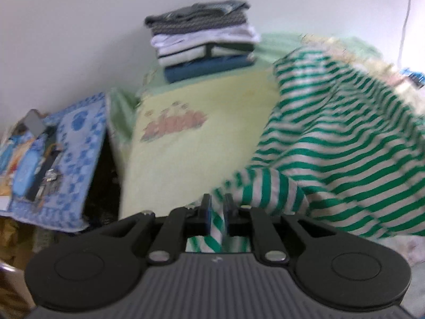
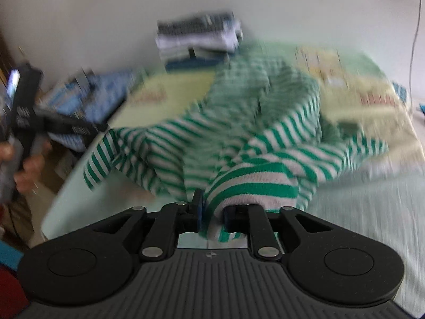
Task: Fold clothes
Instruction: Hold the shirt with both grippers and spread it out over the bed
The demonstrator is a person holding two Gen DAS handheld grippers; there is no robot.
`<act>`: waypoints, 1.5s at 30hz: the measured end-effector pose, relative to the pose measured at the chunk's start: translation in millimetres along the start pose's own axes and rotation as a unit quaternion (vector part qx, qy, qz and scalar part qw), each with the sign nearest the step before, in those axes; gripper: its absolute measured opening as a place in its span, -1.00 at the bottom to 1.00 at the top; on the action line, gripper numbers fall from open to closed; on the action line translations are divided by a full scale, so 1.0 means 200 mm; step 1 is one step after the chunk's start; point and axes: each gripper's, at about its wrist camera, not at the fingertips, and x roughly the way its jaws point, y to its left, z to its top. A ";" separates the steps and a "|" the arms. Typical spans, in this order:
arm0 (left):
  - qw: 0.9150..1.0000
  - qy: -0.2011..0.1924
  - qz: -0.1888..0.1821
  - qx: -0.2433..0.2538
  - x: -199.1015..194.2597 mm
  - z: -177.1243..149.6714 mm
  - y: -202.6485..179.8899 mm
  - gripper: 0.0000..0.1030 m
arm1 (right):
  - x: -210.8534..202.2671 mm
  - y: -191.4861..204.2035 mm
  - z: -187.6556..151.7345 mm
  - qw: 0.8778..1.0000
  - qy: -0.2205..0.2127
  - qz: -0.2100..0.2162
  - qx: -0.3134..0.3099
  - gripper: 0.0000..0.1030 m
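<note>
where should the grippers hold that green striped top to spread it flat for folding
Probably at two separated edge points. The striped top is already pinched in the left gripper and right gripper, bunched over the bed. Its loose sleeve suggests gripping shoulders or hem corners, approaching from the near edge.

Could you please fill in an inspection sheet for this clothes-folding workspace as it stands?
Surface: bed with a pale yellow-green printed cover.
Job's things: green-striped garment, crumpled and unfolded; stack of folded clothes by the wall.
Clutter: blue patterned cloth beside the bed, small items on it.
Grippers: left gripper shut on the garment; right gripper shut on the garment.
Cables: thin cable down the wall.
Surroundings: white wall; views blurred.
</note>
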 end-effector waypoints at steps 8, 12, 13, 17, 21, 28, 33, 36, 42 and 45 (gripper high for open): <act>1.000 -0.003 -0.015 0.024 0.02 0.05 -0.11 -0.34 | -0.10 -0.09 0.00 0.999 0.040 -0.006 0.034 -0.26; 0.999 0.019 -0.032 0.020 0.09 0.13 -0.25 0.06 | -0.18 -0.24 0.05 0.989 -0.040 -0.014 0.143 0.36; 0.999 0.025 -0.035 0.018 0.11 0.15 -0.28 0.06 | -0.18 -0.28 0.06 0.984 -0.054 -0.028 0.167 0.37; 0.998 0.045 -0.044 0.014 0.15 0.19 -0.39 0.29 | -0.13 -0.40 0.04 0.971 -0.072 -0.045 0.222 0.38; 0.998 0.053 -0.045 0.010 0.16 0.22 -0.48 0.33 | 0.01 -0.49 -0.01 0.970 -0.031 -0.088 0.224 0.39; 0.996 0.076 -0.035 -0.009 0.20 0.24 -0.56 0.49 | 0.20 -0.59 -0.08 0.965 0.018 -0.032 0.260 0.38; 0.995 0.094 -0.021 -0.021 0.25 0.23 -0.60 0.54 | 0.28 -0.57 -0.04 0.971 0.018 -0.013 0.238 -0.10; 0.994 0.102 -0.011 -0.030 0.28 0.23 -0.61 0.51 | 0.29 -0.55 -0.01 0.979 0.009 -0.023 0.201 -0.60; 0.990 0.128 -0.014 -0.049 0.35 0.21 -0.60 -0.07 | 0.12 -0.58 0.02 0.984 -0.047 -0.015 0.170 -0.76; 0.990 0.133 -0.017 -0.053 0.37 0.20 -0.61 -0.22 | 0.04 -0.60 0.03 0.985 -0.055 -0.023 0.160 -0.83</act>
